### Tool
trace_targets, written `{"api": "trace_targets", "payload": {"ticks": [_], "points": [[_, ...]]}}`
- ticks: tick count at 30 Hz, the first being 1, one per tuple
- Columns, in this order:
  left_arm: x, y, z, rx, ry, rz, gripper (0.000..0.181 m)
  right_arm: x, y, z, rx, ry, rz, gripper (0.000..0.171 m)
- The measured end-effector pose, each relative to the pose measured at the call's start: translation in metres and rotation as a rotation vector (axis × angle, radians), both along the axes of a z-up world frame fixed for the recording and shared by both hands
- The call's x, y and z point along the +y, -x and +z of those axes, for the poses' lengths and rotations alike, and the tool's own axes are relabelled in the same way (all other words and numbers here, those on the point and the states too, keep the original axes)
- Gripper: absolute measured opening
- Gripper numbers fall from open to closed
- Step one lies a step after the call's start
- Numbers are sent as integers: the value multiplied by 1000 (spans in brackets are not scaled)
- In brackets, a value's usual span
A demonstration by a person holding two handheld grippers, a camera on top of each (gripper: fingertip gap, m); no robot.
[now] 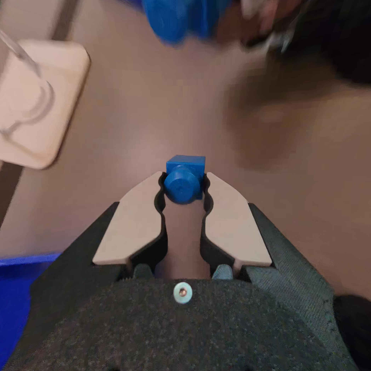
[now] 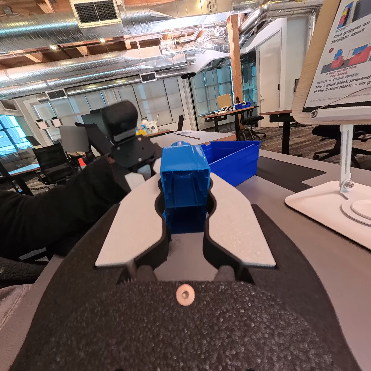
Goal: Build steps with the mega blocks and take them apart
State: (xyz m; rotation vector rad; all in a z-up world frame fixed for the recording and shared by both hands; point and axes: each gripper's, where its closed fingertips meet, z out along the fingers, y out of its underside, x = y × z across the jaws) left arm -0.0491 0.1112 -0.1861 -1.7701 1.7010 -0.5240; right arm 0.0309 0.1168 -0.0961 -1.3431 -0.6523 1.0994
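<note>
Blue bin [image 2: 232, 160] and white stand [image 2: 329, 202] flank held blocks [image 2: 184, 180]

A printed instruction sheet [image 2: 341, 58] (with block pictures) stands on the white stand [image 2: 329, 202]; wording withheld.

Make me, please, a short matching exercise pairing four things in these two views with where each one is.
Things:
1. small blue block
2. long blue block
3. blue bin
4. white stand base

Places:
a. on the table, right of the right claw
b. in the left claw
c. on the table behind the held block
d. in the right claw

Pairs: 1-b, 2-d, 3-c, 4-a
</note>
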Motion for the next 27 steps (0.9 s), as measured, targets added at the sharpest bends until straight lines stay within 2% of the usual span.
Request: {"api": "trace_targets", "payload": {"ticks": [5,9,13,18,27], "points": [[1,-12,84,-568,70,-22,35,-5,-2,7,49,-8,33,38],[-3,-8,118,-823,169,-52,35,-12,1,11,85,-10,88,38],[-10,-17,113,-856,248,-87,35,-20,8,13,91,-17,140,38],[-17,-34,93,-798,296,-116,35,-27,16,10,66,-14,180,39],[-20,-43,87,-824,370,-113,35,-25,18,10,73,-15,159,38]]}}
